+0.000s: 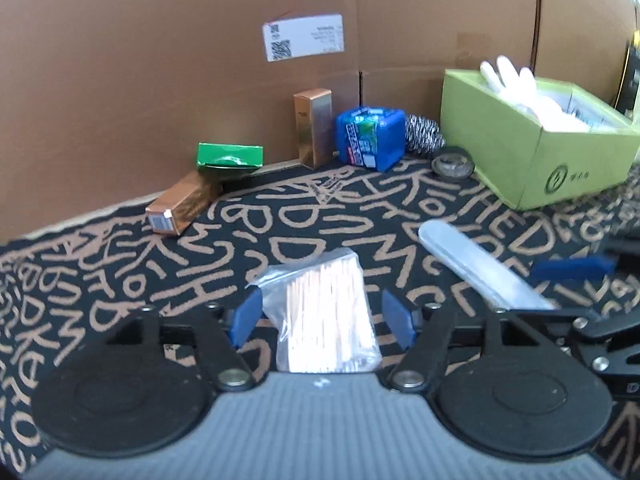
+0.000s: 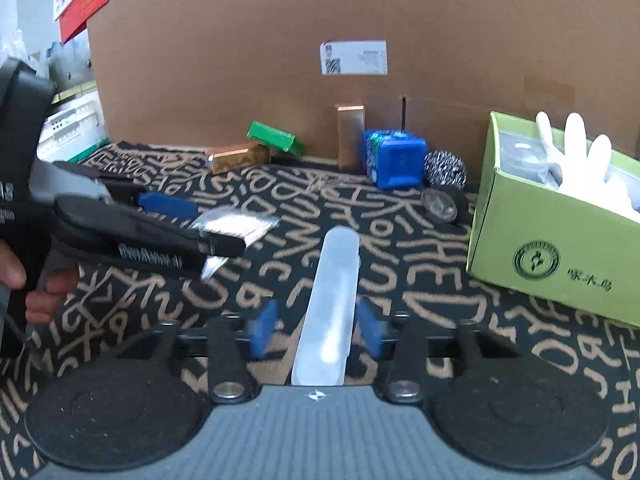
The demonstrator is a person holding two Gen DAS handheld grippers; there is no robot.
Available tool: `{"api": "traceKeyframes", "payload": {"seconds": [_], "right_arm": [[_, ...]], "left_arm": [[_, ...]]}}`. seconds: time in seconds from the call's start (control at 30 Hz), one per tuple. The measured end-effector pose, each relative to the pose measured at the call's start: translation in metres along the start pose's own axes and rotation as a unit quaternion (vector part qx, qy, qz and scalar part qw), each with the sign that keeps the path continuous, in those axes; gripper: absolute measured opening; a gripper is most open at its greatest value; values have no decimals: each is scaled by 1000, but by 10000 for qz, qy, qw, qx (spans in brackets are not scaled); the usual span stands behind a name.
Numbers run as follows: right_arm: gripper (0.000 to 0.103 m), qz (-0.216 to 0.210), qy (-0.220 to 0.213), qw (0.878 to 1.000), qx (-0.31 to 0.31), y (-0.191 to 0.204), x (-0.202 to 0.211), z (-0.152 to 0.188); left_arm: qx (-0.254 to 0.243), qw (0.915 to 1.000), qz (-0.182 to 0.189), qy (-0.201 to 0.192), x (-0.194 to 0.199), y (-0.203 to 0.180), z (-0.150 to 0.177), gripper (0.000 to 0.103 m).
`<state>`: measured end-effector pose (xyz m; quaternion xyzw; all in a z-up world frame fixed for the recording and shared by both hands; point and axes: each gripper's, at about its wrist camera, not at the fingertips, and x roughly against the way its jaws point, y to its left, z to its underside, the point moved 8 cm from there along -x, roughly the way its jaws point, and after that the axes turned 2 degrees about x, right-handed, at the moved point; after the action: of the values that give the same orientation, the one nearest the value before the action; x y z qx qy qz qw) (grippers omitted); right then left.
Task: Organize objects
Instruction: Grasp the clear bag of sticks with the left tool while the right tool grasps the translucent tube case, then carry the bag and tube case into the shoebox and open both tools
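Item: sorting job, partly done by the look of it. Stowed: a white glove point(image 2: 576, 152) and some clear packets sit in the green box point(image 2: 552, 248), ahead and to the right of both grippers. In hand: the left gripper point(image 1: 322, 316) has its blue pads spread wide on either side of a clear bag of wooden sticks point(image 1: 324, 312), not pressing it, so it is open; whether the bag rests on the bench point(image 1: 120, 280) cannot be told. The right gripper point(image 2: 316, 326) straddles a long translucent case point(image 2: 332, 296), pads just beside it with a sliver of gap, judged open and about to close. Outstanding, far ahead along the cardboard wall point(image 1: 160, 60): a lying copper carton point(image 1: 180, 204) with a green carton point(image 1: 230, 156) propped on it, an upright copper carton point(image 1: 314, 128), a blue packet point(image 1: 370, 136), a steel scourer point(image 1: 424, 134), a round clear lid point(image 1: 452, 166). Room: open patterned cloth between grippers and wall. The grippers work near one another, a likely clash; the box's near wall must be cleared from above.
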<state>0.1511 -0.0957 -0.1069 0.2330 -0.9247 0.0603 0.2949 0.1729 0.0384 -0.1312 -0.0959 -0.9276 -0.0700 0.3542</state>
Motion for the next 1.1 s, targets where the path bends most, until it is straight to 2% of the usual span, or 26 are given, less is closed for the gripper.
{"api": "traceKeyframes", "payload": {"seconds": [0.03,0.27,0.33,0.4,0.47,0.5,0.53,0.63,0.67,0.87,0.97,1.1], "right_arm": [[52,36,1,10000,5,-1,-1,0],[52,156,115,9998,-97,-4,-13,1],[51,132,107,9997,-148,-4,-15,1],[48,147,101,9997,-185,-5,-17,2],[35,194,61,9994,-291,-8,-19,4],[32,221,54,9992,-319,-9,-18,5],[32,210,45,9991,-357,-10,-17,5],[32,159,33,9989,-431,-12,-13,9],[32,158,28,9989,-437,-13,-11,10],[32,170,-278,9983,-480,-22,20,6],[32,326,-535,9966,-530,-37,42,-1],[32,625,-878,9917,-708,-68,68,-9]], "left_arm": [[-53,10000,16,65,-2,-3,1,57],[-168,9998,-66,102,-7,-9,-1,61],[-212,9997,-27,132,-8,-12,-1,52],[-242,9996,-12,137,-9,-14,-1,52],[-270,9995,-42,130,-9,-16,-1,52],[-272,9995,-28,131,-9,-16,-1,48],[-261,9996,32,143,-8,-18,0,39],[-260,9995,30,184,-6,-23,0,26],[-259,9995,14,194,-5,-25,0,26],[131,9983,538,181,9,-43,-15,22],[81,9979,633,-83,21,-59,-34,22],[-86,9947,976,-319,32,-91,-62,22]]}}
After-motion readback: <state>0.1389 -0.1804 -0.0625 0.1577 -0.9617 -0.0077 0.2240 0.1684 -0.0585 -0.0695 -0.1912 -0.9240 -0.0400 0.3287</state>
